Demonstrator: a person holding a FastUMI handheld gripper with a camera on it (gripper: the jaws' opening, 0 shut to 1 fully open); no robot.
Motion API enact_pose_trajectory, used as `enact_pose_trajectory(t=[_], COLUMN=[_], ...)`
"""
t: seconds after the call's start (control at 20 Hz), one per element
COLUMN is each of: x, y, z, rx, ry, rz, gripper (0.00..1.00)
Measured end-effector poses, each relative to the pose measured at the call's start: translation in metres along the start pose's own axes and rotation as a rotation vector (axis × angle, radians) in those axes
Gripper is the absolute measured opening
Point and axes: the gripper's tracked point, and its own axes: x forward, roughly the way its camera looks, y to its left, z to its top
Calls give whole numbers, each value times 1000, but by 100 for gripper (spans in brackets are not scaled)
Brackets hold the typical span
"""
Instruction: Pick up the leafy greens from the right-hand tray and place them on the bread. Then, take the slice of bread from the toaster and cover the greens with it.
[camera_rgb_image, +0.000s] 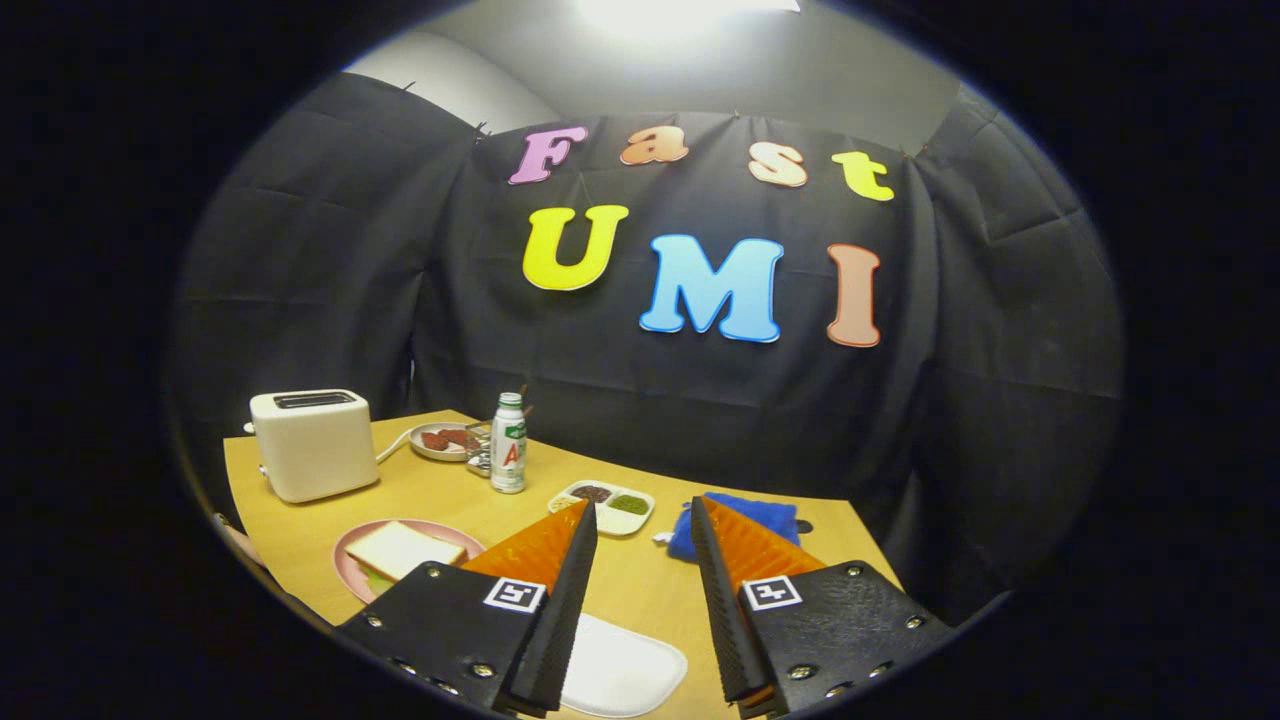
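My gripper (643, 512) is held above the wooden table (460, 500), its fingers open with nothing between them. To the left of the left finger a pink plate (350, 550) carries a slice of bread (403, 549) with a bit of green showing under its near edge. A white toaster (312, 444) stands at the table's far left corner; its slot looks dark. Below and between the fingers lies a white tray (620, 668), bare where it shows.
A small white bottle (508, 443) stands mid-table, with a plate of reddish food (440, 441) and a shiny object behind it. A white divided dish (605, 505) with dark and green fillings sits just ahead of the fingers. A blue cloth (745, 520) lies beyond the right finger.
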Motion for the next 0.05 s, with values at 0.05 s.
enact_pose_trajectory(t=[0.05], x=[-5], y=[-15], z=[0], rx=[-2], ry=[-7], rz=[-27], gripper=[57])
